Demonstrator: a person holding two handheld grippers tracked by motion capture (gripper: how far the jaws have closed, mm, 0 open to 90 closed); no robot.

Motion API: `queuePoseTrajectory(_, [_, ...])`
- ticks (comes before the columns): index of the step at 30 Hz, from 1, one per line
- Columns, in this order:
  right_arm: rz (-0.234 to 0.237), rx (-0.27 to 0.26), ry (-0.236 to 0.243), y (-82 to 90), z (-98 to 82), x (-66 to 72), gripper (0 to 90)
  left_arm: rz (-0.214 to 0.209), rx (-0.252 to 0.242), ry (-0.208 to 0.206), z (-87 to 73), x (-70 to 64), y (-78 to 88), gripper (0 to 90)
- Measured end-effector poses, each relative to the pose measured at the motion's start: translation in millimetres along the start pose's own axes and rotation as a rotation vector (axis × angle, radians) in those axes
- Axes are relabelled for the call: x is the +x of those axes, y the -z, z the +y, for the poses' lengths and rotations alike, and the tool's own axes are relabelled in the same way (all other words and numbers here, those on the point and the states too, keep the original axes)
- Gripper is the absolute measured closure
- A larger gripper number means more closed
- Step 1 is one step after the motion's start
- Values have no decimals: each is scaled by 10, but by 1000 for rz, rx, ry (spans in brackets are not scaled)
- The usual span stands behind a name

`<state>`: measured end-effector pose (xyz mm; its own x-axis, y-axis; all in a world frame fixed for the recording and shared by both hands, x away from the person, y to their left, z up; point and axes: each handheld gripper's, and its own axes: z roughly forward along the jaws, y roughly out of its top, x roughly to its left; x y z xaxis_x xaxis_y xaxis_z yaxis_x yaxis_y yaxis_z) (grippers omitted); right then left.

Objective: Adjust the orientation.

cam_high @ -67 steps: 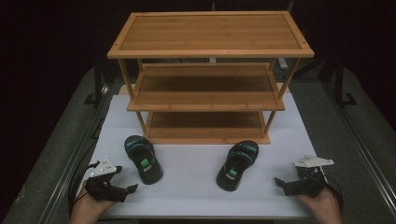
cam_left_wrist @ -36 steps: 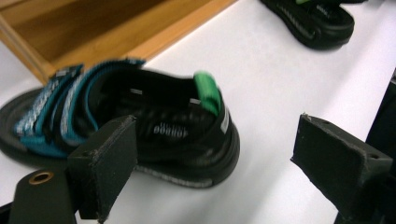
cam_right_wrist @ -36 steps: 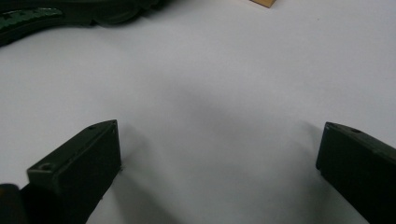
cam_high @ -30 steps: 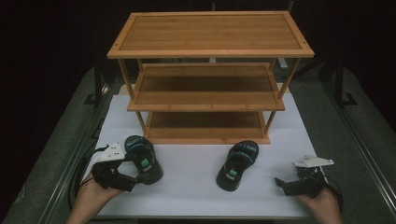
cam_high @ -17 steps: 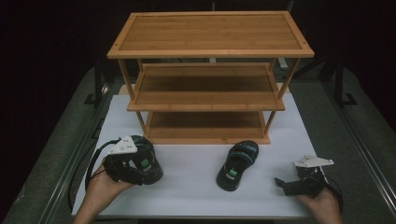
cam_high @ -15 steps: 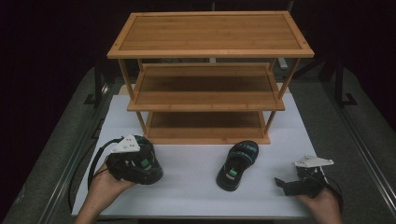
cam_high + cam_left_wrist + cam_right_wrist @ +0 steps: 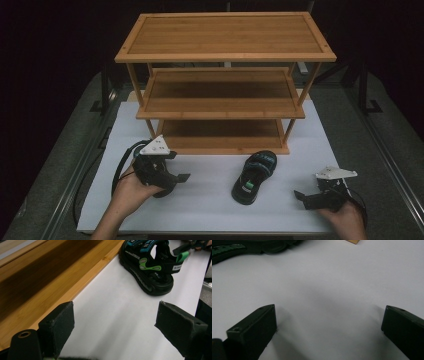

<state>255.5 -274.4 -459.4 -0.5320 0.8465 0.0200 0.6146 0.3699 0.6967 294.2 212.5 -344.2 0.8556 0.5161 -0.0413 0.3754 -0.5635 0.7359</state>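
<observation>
Status: early stage; nothing is sitting on the rack [image 7: 225, 107] yet; all three shelves are showing bare wood.

L gripper [image 7: 175, 175] is hovering low over the white table [image 7: 210, 207], just in front of the rack's bottom-left corner; its fingers [image 7: 58, 322] are standing released, spread wide, w/ nothing but table surface between them. It is aiming along the rack's bottom edge toward the sandal [image 7: 253, 176]. A dark shape [image 7: 161, 191] is lying under the gripper's body; cannot tell what it is.

The sandal, black w/ green and blue trim, is lying upright on its sole on the table, near centre, just in front of the bottom shelf, apart from both grippers.

R gripper [image 7: 302, 197] is resting at the table's front right, well apart from the sandal; fingers [image 7: 255, 327] likewise released, gripping nothing.

Judgement: approach is only beginning; grasp, lift and placing on a shelf are all remaining.
</observation>
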Motion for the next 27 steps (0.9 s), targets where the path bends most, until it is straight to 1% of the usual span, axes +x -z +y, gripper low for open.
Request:
queuePoseTrajectory(4, [0, 0, 0, 0, 0, 0, 0, -10, 12, -17, 75, -24, -93, 148])
queuePoseTrajectory(5, [0, 0, 0, 0, 0, 0, 0, -13, 18, -27, 95, -29, -120, 156])
queuePoseTrajectory(9, [0, 0, 0, 0, 0, 0, 0, -26, 22, -43, 158, -62, -219, 158])
queuePoseTrajectory(10, [0, 0, 0, 0, 0, 0, 0, -28, 24, -52, 175, -69, -237, 175])
queuePoseTrajectory(12, [0, 0, 0, 0, 0, 0, 0, -19, 20, -56, 209, -88, -276, 222])
queuePoseTrajectory(17, [0, 0, 0, 0, 0, 0, 0, -26, 23, -72, 317, -122, -381, 230])
queuePoseTrajectory(19, [0, -1, -1, -1, -1, 0, 0, -36, 24, -76, 368, -144, -429, 232])
queuePoseTrajectory(21, [0, -1, -1, -1, 0, 0, 0, -41, 32, -93, 418, -153, -466, 236])
queuePoseTrajectory(22, [0, -1, -1, -1, 0, 0, 0, -45, 25, -89, 434, -162, -484, 245])
queuePoseTrajectory(26, [0, -1, -1, -1, 0, 0, 0, -58, 22, -103, 523, -184, -582, 268])
queuePoseTrajectory(27, [0, -1, -1, -1, -1, 0, 0, -66, 19, -109, 548, -193, -615, 287])
